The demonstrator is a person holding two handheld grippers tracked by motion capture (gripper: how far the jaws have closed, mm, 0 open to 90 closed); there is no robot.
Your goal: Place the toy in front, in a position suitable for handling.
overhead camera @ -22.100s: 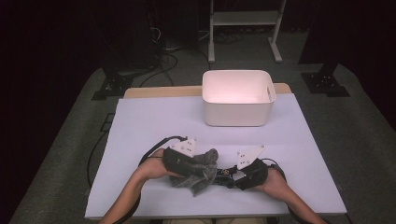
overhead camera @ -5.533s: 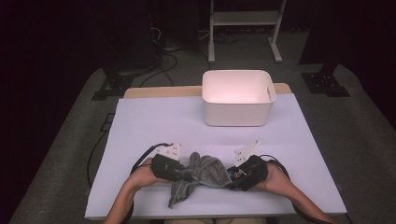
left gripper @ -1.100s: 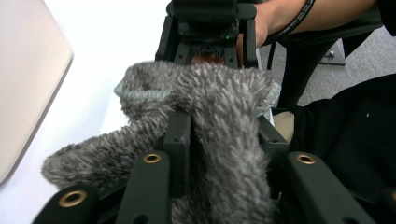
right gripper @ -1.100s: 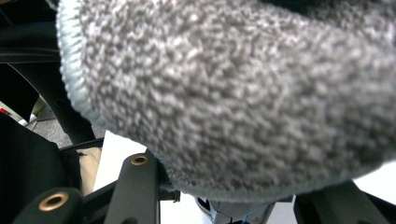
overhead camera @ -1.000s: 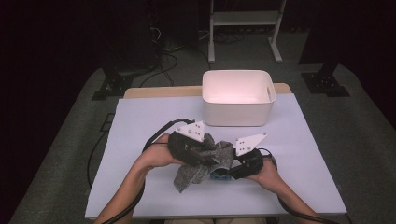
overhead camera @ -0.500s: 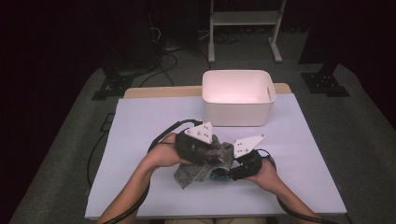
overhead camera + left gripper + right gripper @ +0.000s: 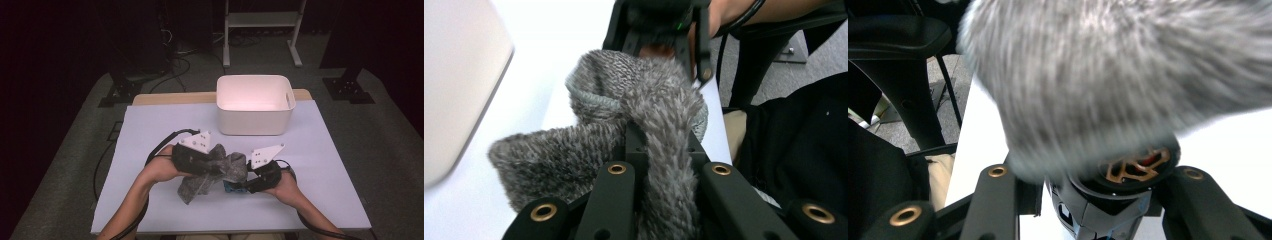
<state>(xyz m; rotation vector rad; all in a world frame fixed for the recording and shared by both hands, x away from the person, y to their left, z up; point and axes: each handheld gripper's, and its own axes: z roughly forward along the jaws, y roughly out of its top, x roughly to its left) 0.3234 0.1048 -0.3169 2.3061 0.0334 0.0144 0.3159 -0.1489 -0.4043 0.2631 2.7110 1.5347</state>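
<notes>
A grey fuzzy sock [image 7: 220,167] hangs bunched between the two grippers above the near middle of the white table [image 7: 150,130]. My left gripper [image 7: 216,169] is shut on it. Its jaws have just been closing, and a fold of the sock [image 7: 649,110] runs between them at my left gripper [image 7: 659,145]. My right gripper [image 7: 239,184] is shut on a black round object [image 7: 1120,195] with a copper-coloured end. The sock [image 7: 1118,75] lies draped over that object's top. A blue part of the object [image 7: 231,188] shows under the sock.
A white rectangular bin [image 7: 254,122] stands at the back of the table, right of centre, and its wall [image 7: 454,75] is close on the left in the left gripper view. Cables trail from both grippers. A dark chair and floor lie beyond the table's near edge.
My left gripper shifted slightly right toward the right gripper, then drew back left with the sock. The sock's hanging tail has bunched up. The right gripper stayed where it was.
</notes>
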